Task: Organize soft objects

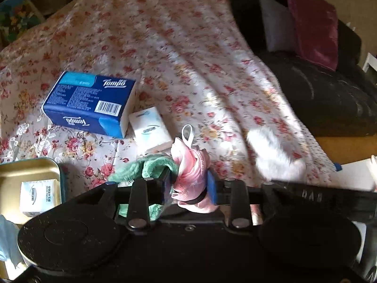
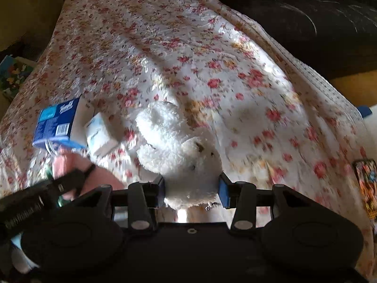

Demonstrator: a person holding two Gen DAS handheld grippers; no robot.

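My left gripper (image 1: 189, 186) is clamped on a pink cloth (image 1: 192, 174) bunched with a green towel (image 1: 150, 167). My right gripper (image 2: 192, 192) grips a white plush bear (image 2: 179, 148) at its lower body. The bear's long axis runs away from the jaws, up and to the left over the floral bedspread (image 2: 212, 59). The governing relation: the gold tray (image 1: 28, 172), already holding one tissue packet (image 1: 38, 195), lies just left of my left gripper. I judge the left load goes down first; the right gripper is farther off.
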